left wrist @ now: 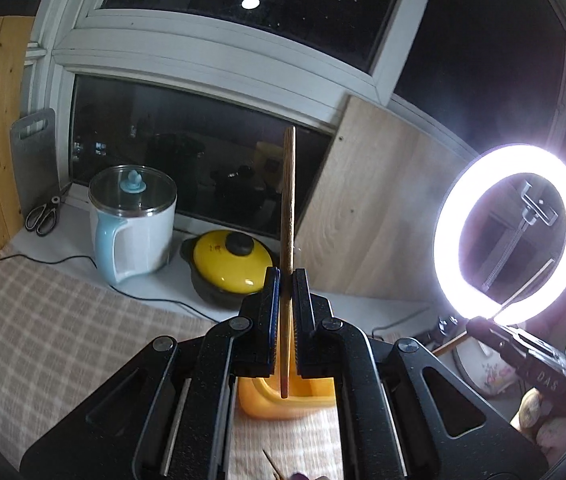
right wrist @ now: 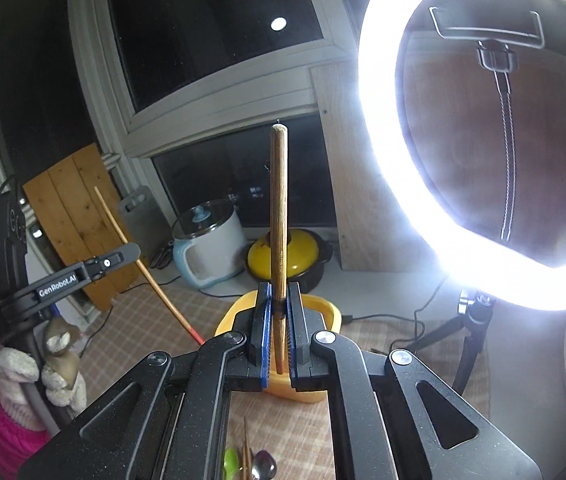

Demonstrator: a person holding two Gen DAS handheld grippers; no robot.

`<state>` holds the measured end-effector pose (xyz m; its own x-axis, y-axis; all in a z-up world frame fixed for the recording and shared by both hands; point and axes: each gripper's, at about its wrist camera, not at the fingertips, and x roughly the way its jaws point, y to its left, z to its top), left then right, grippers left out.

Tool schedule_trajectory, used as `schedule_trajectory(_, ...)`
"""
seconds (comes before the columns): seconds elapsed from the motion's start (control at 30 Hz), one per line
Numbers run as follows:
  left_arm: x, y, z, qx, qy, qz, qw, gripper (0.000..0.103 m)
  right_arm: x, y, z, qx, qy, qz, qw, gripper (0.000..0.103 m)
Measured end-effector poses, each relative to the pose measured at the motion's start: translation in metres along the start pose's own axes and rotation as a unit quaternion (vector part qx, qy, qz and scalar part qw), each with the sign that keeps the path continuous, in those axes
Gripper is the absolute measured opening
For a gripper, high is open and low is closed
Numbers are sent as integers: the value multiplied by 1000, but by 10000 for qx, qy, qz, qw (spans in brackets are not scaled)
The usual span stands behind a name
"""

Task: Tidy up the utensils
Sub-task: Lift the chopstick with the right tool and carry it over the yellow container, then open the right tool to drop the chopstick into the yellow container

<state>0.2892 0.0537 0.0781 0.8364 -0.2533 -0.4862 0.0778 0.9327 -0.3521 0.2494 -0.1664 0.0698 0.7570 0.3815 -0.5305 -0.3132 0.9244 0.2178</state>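
while the left tool (left wrist: pixel 286 300) is clamped on one upright wooden chopstick (left wrist: pixel 288 208), the right tool (right wrist: pixel 279 312) pinches another chopstick (right wrist: pixel 279 216); both are raised above the yellow holder (right wrist: pixel 325 308) on the checked bench (left wrist: pixel 63 320)

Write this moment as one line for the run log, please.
left gripper: shut on chopstick | right gripper: shut on chopstick | yellow holder: ahead

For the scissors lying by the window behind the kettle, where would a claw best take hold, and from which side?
The scissors lie flat on the sill with their loop handles toward the table and their blades toward the window. Probably best to come from above and close across the narrow neck just past the loops; the grey board behind blocks the far side.
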Motion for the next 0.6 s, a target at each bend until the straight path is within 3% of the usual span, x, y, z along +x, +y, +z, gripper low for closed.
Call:
schedule_trajectory(0.17, 25, 3, 3, -33, 91, -7, 10000, 4, 20, 1, 0, -63, 61, -118, 9999, 5)
schedule_trajectory(0.6, 92, 1, -18, 41, 763, 1, 9971, 4, 49, 0, -18, 31, 465, -217, 9987, 5)
